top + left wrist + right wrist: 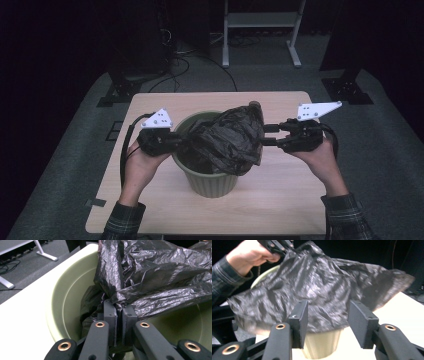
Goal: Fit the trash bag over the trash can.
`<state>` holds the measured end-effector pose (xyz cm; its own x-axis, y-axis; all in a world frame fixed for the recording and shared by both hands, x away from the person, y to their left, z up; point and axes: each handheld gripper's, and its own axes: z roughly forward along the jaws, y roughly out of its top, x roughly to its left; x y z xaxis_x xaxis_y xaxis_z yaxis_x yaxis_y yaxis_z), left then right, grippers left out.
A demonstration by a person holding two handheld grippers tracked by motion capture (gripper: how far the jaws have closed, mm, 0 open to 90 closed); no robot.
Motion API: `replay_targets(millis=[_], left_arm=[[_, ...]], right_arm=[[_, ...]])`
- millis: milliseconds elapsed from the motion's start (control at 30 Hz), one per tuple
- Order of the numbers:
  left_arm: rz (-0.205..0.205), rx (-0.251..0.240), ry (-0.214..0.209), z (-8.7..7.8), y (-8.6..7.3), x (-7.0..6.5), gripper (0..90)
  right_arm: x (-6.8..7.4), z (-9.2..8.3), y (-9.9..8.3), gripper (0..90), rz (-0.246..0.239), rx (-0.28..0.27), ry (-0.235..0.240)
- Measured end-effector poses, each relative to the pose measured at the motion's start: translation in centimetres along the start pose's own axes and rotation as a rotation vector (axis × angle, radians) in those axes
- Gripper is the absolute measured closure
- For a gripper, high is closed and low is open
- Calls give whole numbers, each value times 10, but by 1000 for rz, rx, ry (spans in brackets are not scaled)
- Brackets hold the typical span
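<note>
A crumpled black plastic bag (230,140) is draped over a pale green ribbed bin (210,182) in the middle of the wooden table (280,200). My left gripper (186,140) reaches over the bin's left rim. In the left gripper view its jaws (119,315) are shut on a fold of the bag (160,277) above the bin's inside (65,300). My right gripper (267,135) sits just right of the bag. In the right gripper view it (328,315) is open, with the bag (319,285) just beyond its pads and nothing pinched.
A white metal stand (260,30) and cables lie on the grey floor behind the table. Dark equipment bases (120,90) stand at the far left and right. In the right gripper view the other hand (249,255) holds the left gripper (277,246) at the bag's far edge.
</note>
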<state>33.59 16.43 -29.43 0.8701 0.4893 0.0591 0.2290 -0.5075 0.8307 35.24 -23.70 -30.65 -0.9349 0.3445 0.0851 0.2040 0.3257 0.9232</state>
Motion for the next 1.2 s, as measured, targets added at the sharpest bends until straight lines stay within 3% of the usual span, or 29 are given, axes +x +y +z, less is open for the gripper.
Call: replay_targets(millis=[100,200,300,400,533,800,1000,1200], left_arm=[[1,7,13,1,2,-3,850],[5,5,11,1,2,-4,850],[8,7,11,1,2,-4,850],[11,9,6,0,2,-5,847],[22,17,2,1,1,-8,842],[75,58,-7,10,6,-17,824],[115,84,-8,17,9,-23,805],[146,99,-35,24,10,-27,750]], right_arm=[[1,8,0,457,0,-16,27],[3,20,0,439,-7,3,44],[5,28,0,473,-22,16,50],[7,30,0,720,-48,24,38],[5,31,1,900,-40,25,45],[0,48,22,900,-32,-14,62],[3,75,45,900,-52,-14,98],[9,105,61,900,-65,4,126]])
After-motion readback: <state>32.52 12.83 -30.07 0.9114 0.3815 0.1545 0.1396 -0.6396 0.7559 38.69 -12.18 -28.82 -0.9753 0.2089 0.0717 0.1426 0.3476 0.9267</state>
